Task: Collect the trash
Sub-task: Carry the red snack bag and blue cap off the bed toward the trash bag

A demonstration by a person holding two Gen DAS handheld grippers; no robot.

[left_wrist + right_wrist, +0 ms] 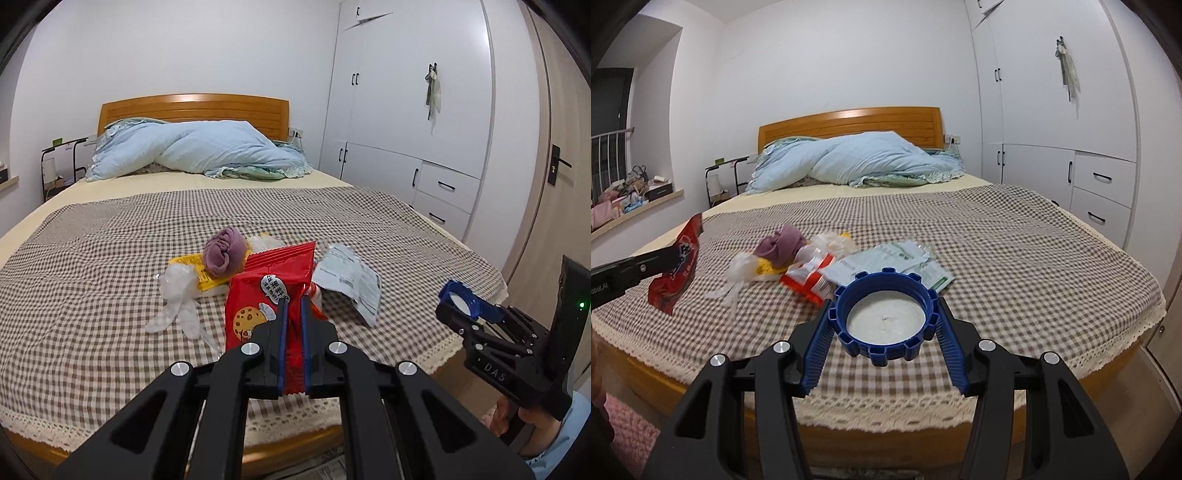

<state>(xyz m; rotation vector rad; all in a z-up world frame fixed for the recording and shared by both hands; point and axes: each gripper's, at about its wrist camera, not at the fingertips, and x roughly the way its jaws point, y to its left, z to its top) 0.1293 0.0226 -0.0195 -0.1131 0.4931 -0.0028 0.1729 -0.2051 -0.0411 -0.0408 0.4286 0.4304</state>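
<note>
You see a red snack wrapper (271, 291) printed with a cookie; a blue notched cap (886, 317) with white lining; a purple sock (224, 256); a yellow packet (192, 267); brown-and-cream checked bedspread (110, 258); pale blue duvet (207, 149); orange-brown wooden headboard (192, 110).

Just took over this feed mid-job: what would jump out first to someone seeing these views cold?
The red snack wrapper pinched upright in the left gripper, and the big blue cap clamped in the right gripper, both held over the foot of the bed. Behind them a litter pile sits mid-bed on the checked cover: a purple cloth bundle, a clear plastic glove, a torn pale packet.
</note>
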